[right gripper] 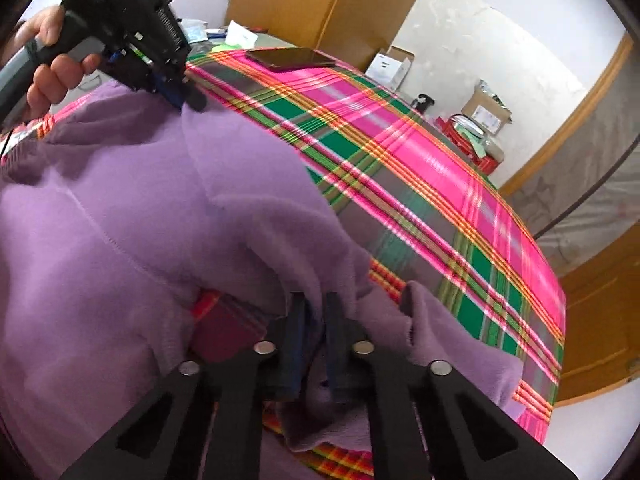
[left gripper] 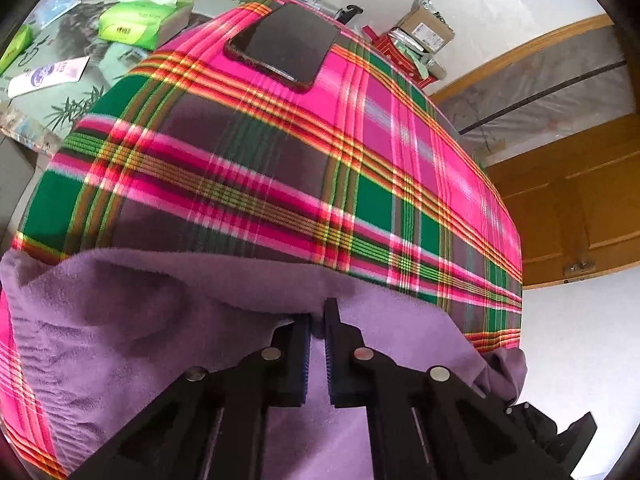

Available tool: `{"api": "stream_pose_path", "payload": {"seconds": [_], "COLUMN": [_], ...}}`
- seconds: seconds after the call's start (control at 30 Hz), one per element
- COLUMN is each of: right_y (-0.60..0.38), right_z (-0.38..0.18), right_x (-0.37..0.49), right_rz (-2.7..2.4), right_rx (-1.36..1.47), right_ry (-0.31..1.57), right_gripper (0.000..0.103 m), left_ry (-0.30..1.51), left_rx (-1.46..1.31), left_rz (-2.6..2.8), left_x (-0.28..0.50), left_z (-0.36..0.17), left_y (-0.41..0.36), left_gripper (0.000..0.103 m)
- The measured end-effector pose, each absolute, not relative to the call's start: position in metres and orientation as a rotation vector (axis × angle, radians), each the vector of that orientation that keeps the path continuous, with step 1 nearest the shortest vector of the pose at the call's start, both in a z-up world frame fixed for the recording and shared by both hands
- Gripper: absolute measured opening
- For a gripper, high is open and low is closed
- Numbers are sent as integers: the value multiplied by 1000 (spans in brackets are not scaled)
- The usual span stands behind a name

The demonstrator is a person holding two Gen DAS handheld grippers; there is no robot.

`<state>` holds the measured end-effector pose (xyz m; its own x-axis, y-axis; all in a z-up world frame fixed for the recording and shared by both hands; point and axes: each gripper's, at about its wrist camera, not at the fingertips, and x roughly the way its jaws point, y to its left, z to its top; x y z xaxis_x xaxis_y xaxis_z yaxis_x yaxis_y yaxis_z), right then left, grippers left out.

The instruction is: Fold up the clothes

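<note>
In the left wrist view we see our left gripper (left gripper: 318,320) clamped on the far edge of the purple fleece garment (left gripper: 120,320), which lies at the near end of the plaid-covered counter (left gripper: 280,160); the fingertips sink into the fleece, and its right end is cut off. A dark phone (left gripper: 284,44) lies beyond.

The right wrist view shows our right gripper (right gripper: 316,308) pinching a bunched fold of that garment (right gripper: 120,220). Only here do we see the left hand (right gripper: 52,68) holding its gripper's handle.
</note>
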<state>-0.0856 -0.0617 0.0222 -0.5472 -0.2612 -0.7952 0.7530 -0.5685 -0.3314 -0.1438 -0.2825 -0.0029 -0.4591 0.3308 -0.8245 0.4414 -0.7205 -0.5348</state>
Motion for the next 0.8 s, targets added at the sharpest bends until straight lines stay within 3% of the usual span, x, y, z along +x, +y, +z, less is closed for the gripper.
{"api": "stream_pose_path", "payload": {"seconds": [0.27, 0.8], "right_y": [-57, -95], "right_z": [54, 30], "right_x": [-112, -184], "right_rz": [-2251, -2281], "right_rx": [863, 824], "right_ry": [885, 1106], "right_gripper": [4, 4], "left_ry": [1175, 1201], "left_rx": [1445, 1479], "left_rz": [-2451, -2332], "left_x": [-156, -186], "left_z": [26, -14], "left_y": [-289, -298], "left_gripper": [5, 5]}}
